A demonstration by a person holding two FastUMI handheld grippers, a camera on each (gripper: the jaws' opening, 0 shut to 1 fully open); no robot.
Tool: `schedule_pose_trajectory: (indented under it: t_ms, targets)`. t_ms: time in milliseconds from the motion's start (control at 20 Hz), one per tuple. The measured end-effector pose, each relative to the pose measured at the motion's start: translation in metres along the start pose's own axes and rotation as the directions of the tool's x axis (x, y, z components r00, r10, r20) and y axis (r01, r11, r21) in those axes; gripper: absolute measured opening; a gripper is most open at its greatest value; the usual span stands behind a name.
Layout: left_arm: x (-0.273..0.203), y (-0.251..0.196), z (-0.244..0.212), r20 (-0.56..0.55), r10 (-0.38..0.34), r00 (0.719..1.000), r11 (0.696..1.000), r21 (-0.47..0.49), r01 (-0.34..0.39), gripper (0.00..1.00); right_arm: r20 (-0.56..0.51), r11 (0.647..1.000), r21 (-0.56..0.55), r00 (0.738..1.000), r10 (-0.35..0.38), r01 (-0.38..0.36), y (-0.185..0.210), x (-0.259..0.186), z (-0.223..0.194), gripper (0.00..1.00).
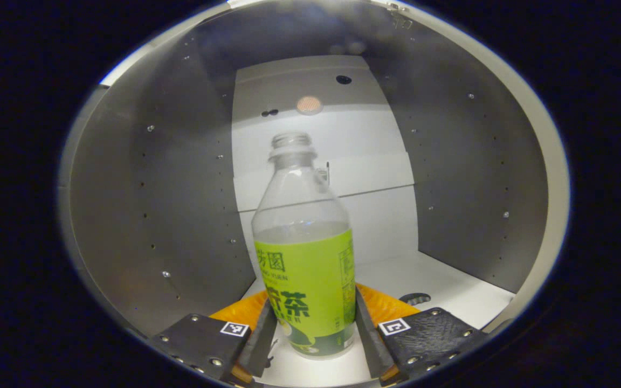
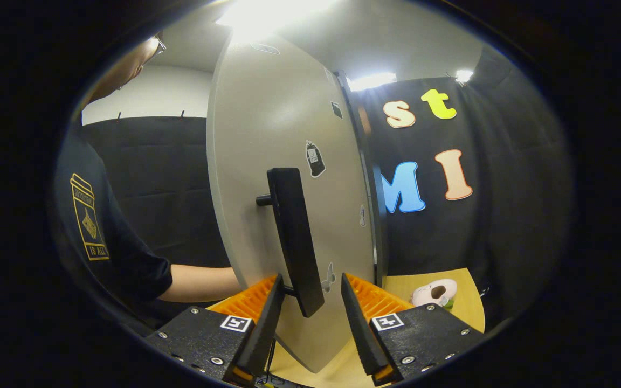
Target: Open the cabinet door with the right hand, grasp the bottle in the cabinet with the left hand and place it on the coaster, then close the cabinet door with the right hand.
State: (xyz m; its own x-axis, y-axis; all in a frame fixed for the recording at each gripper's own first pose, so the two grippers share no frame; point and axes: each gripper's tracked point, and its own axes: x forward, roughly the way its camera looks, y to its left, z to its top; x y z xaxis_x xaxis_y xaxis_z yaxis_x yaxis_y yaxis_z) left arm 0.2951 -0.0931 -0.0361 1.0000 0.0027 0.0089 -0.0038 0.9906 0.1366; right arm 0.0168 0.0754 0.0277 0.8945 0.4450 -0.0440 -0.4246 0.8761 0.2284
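A clear uncapped bottle (image 1: 305,258) with a green label and pale liquid stands upright on the white cabinet floor (image 1: 450,285), inside the grey-walled cabinet. My left gripper (image 1: 313,334) is open. Its fingers flank the bottle's lower label closely on both sides, and I cannot tell if they touch it. In the right gripper view the grey cabinet door (image 2: 283,161) is swung open and seen nearly edge on. Its black bar handle (image 2: 294,237) stands between the fingers of my right gripper (image 2: 310,312), which is open with gaps on either side of the bar.
A small dark object (image 1: 415,297) lies on the cabinet floor right of the bottle. A pale rounded object (image 2: 434,292) sits on the wooden table (image 2: 464,307) right of the door. A person's arm (image 2: 202,283) and dark sleeve are left of the door.
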Motion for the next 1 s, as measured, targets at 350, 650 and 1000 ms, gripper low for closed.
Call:
schedule_pose_trajectory:
  t_ms: [350, 650, 1000]
  targets:
    - [-0.022, -0.007, 0.004, 0.010, -0.039, 0.999, 0.999, 0.009, 0.039, 0.69, 0.024, 0.996, 0.022, 0.996, 0.091, -0.091, -0.005, 0.003, 0.000, 0.71]
    - [-0.069, 0.024, 0.022, 0.040, 0.063, 0.997, 0.996, -0.065, -0.060, 0.64, 0.036, 0.987, 0.039, 0.988, 0.152, -0.153, -0.017, -0.004, -0.001, 0.81]
    - [-0.168, 0.067, 0.025, 0.064, 0.184, 0.981, 0.981, -0.070, -0.180, 0.64, 0.054, 0.985, 0.107, 0.991, 0.126, -0.132, -0.050, -0.014, 0.003, 0.83]
